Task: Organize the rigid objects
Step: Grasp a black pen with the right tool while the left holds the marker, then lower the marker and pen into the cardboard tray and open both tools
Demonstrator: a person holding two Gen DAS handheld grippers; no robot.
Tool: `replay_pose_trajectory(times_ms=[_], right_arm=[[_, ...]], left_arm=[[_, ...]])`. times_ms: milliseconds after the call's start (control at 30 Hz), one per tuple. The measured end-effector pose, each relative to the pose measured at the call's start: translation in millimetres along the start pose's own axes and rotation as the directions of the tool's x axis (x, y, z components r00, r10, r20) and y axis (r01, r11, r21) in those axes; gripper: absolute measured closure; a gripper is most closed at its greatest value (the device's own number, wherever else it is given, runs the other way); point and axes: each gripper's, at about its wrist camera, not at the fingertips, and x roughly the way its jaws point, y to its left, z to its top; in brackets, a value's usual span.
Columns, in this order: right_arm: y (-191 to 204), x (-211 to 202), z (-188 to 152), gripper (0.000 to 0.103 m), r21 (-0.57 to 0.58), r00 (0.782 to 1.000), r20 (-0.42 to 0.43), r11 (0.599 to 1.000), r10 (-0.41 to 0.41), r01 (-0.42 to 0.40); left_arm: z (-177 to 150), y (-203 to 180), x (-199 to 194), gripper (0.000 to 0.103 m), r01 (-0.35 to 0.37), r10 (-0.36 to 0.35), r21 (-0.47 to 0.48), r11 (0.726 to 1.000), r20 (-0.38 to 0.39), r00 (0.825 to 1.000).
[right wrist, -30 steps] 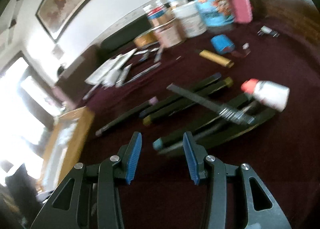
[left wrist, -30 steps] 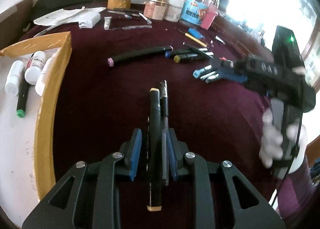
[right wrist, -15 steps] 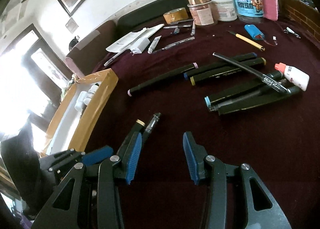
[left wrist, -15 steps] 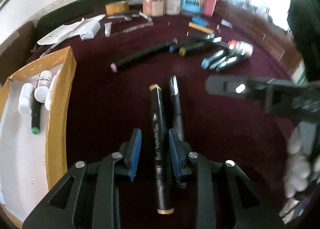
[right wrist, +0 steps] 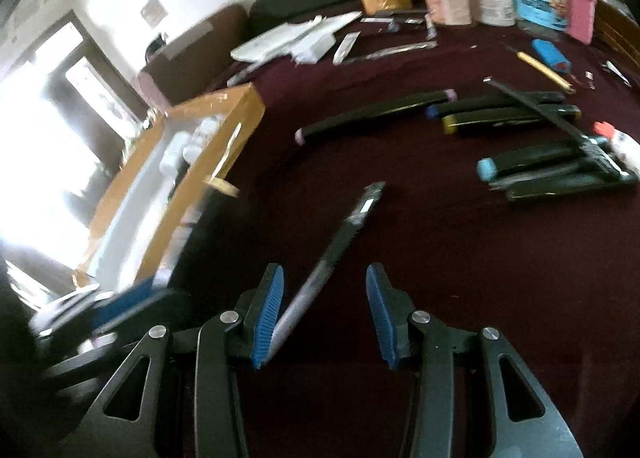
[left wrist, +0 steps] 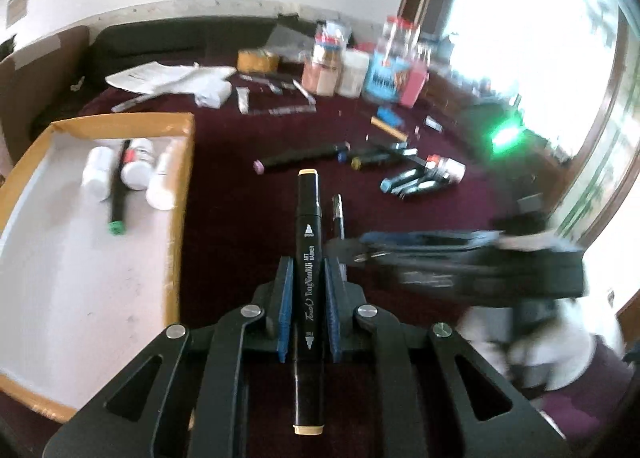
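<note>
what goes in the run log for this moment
left gripper: shut on marker | right gripper: open over pen | box: beside

Black plastic left gripper point(left wrist: 307, 298), ribbed blue fingers point(left wrist: 285, 306), silver screws, white glove point(left wrist: 560, 346)

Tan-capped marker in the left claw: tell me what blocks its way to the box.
Nothing visible does. The left claw holds the marker above the cloth; the box's near wall is low and its white floor has bare room beside the bottles.
</note>
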Motion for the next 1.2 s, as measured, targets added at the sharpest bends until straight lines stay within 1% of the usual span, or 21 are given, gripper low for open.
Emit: replay_pose_trajectory(times_ms=[67,133,233,300,367,467,500,567,667,733,800,867,967,1100,1167,1200], right_arm=[[14,13,2,0.064,-0.025,0.999,-0.020,0.999,-0.044,0.044],[25,19,4,0.064,-0.052,0.994,-0.009,0.992,-0.113,0.112],[42,28,5,0.066,-0.103,0.973,-0.013,0.968,-0.231,0.228],[47,30,3,0.088,-0.132,0.955,-0.001,0.947,-0.295,0.292],[41,26,2,0.095,-0.108,0.965,-0.003,0.960,-0.260,0.259],[27,16,4,0.095,-0.038,0.987,-0.011,0.986,-0.163,0.162],[25,11,4,0.095,-0.023,0.990,-0.004,0.989,-0.144,0.144],[24,2,8,0.095,-0.005,0.993,0.018,0.994,-0.114,0.114],[26,-18,20,0.095,0.020,0.998,0.048,0.999,-0.038,0.037],[34,-29,29,0.095,0.026,0.997,0.065,0.999,0.029,-0.030],[45,-32,39,0.095,0.020,0.995,0.067,0.997,0.070,-0.071],[61,-26,51,0.095,0.020,0.990,0.047,0.991,0.133,-0.134],[86,-5,65,0.095,0.019,0.981,0.008,0.981,0.193,-0.193],[125,34,83,0.094,0.023,0.970,-0.040,0.971,0.238,-0.238],[145,56,92,0.094,0.032,0.963,-0.065,0.965,0.263,-0.261],[151,63,96,0.094,0.032,0.961,-0.071,0.964,0.267,-0.266]], left_arm=[[0,8,-15,0.091,0.006,-0.005,-0.024,1.000,0.024,1.000],[0,18,-27,0.091,0.002,0.000,-0.046,0.999,0.045,0.999],[1,33,-44,0.091,-0.015,0.020,-0.068,0.998,0.070,0.997],[3,43,-52,0.091,-0.029,0.036,-0.085,0.996,0.086,0.996],[5,55,-57,0.091,-0.037,0.047,-0.106,0.994,0.097,0.994],[11,75,-62,0.091,-0.051,0.065,-0.136,0.989,0.102,0.993],[14,82,-62,0.091,-0.061,0.076,-0.142,0.988,0.101,0.992],[20,95,-61,0.091,-0.087,0.102,-0.149,0.985,0.096,0.990],[33,118,-53,0.091,-0.132,0.146,-0.157,0.979,0.076,0.986],[41,132,-46,0.091,-0.158,0.170,-0.161,0.974,0.059,0.984],[51,149,-35,0.091,-0.176,0.183,-0.171,0.969,0.028,0.983],[61,169,-17,0.091,-0.208,0.209,-0.182,0.961,-0.013,0.978],[69,195,6,0.091,-0.242,0.234,-0.209,0.948,-0.062,0.970],[72,225,26,0.091,-0.244,0.222,-0.274,0.931,-0.109,0.969],[72,237,31,0.091,-0.213,0.181,-0.324,0.922,-0.125,0.975],[74,240,32,0.091,-0.219,0.188,-0.326,0.920,-0.124,0.974]])
